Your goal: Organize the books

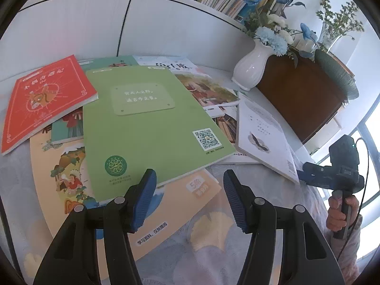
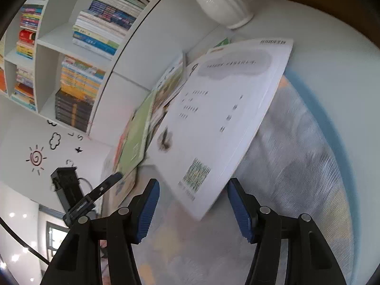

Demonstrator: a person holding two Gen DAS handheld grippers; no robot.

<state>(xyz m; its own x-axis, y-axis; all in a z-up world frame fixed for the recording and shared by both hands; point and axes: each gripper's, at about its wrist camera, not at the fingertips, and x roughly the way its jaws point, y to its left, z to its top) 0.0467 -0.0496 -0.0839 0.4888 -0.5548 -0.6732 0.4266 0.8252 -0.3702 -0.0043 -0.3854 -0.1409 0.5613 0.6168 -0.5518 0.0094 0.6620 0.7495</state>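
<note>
Two grippers, left gripper and right gripper, both parted and empty, face six or so overlapping books, white book tilted at the pile's edge

On the patterned tablecloth lie at least seven loose books: one red book; one green book; one white book; one large orange book; several more are partly hidden beneath; two vases stand nearby, one white vase and one glass vase; two grippers appear, the left gripper and the right gripper.
</note>
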